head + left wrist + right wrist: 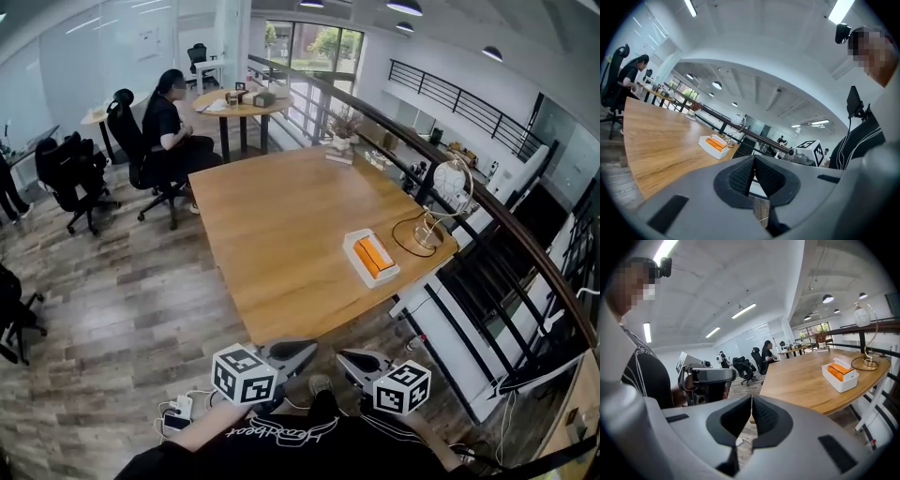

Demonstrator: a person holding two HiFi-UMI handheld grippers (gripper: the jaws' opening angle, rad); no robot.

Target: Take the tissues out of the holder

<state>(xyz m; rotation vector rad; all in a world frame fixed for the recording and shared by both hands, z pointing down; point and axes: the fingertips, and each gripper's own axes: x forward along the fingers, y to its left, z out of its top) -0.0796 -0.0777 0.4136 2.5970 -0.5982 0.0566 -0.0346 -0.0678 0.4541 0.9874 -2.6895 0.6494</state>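
The tissue holder [353, 247] lies on the table [272, 225], ahead-right of the left hand-held gripper [307, 350] and right hand-held gripper [345, 357] — a lamp [441, 202] beyond it.

The one piece of lettering in sight is a line of white cursive script across the black shirt [281, 433] at the bottom edge of the head view. It lies upside down to the camera and its loops run together, so the word cannot be read with certainty. The cube on the left gripper [302, 351] and the cube on the right gripper [352, 360] carry black-and-white square marker patterns, made of coded blocks and not of letters or numbers. Any print on the tissue holder [353, 246] on the bench [272, 225] is too small to tell.
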